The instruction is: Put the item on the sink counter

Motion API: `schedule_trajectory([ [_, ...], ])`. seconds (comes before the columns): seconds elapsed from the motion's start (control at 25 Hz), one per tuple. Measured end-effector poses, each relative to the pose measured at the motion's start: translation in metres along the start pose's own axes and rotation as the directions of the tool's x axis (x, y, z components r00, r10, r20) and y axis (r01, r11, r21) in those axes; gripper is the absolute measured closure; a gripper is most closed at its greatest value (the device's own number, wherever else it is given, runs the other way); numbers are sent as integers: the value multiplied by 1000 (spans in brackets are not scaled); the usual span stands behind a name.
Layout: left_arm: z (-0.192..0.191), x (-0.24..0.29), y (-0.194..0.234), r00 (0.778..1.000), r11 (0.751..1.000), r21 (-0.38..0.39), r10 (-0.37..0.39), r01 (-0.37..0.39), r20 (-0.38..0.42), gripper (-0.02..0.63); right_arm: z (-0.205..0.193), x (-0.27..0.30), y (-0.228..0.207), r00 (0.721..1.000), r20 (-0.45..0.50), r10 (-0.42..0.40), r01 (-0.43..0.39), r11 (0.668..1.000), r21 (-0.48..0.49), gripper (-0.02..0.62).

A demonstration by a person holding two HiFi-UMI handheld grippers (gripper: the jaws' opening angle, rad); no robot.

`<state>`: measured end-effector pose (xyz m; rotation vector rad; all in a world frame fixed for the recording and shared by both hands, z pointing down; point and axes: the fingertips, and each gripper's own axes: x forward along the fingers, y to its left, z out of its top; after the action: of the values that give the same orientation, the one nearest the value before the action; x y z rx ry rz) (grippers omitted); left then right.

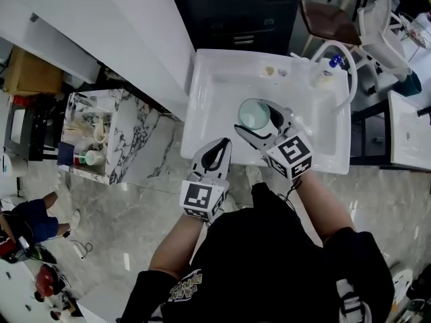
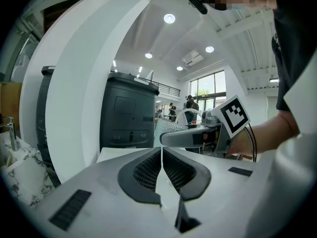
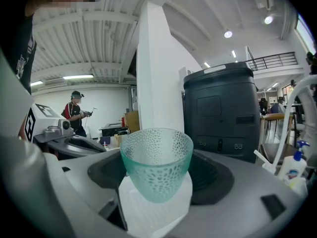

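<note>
A green glass cup (image 3: 156,162) is clamped in the right gripper (image 1: 262,126); the left gripper (image 2: 162,170), at its 8 o'clock, is held closed, empty.

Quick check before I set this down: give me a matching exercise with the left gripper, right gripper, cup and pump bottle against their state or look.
Things:
1. left gripper
2. right gripper
3. cup
4. pump bottle

States or looks:
A. teal dimpled glass, upright
B. fingers together, nothing between them
C. white with a blue top
D. fingers closed on the cup, over the sink basin

Pairs: 1-B, 2-D, 3-A, 4-C
</note>
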<state>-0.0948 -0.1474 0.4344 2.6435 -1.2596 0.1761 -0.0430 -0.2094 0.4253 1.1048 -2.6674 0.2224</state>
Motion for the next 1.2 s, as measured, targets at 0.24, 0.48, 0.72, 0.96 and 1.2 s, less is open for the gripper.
schedule_trajectory([
  [0.24, 0, 28, 5, 1000, 1000, -5, 7, -7, -16, 583, -4, 17, -32, 1000, -10, 2, -2, 1000, 0, 173],
  [0.48, -3, 55, 9, 1000, 1000, -9, 11, -11, -27, 583, -11, 37, -61, 1000, -18, 19, -19, 1000, 5, 173],
  [0.72, -5, 82, 14, 999, 1000, -23, 17, -18, -31, 583, -19, 55, -91, 999, -35, 25, -25, 1000, 8, 173],
  [0.96, -9, 104, 20, 999, 999, -37, 25, -26, -39, 583, -33, 75, -118, 998, -54, 26, -26, 1000, 7, 173],
  [1.2, -17, 117, 23, 997, 998, -54, 34, -37, -63, 583, -50, 101, -146, 997, -71, 17, -17, 1000, -7, 173],
])
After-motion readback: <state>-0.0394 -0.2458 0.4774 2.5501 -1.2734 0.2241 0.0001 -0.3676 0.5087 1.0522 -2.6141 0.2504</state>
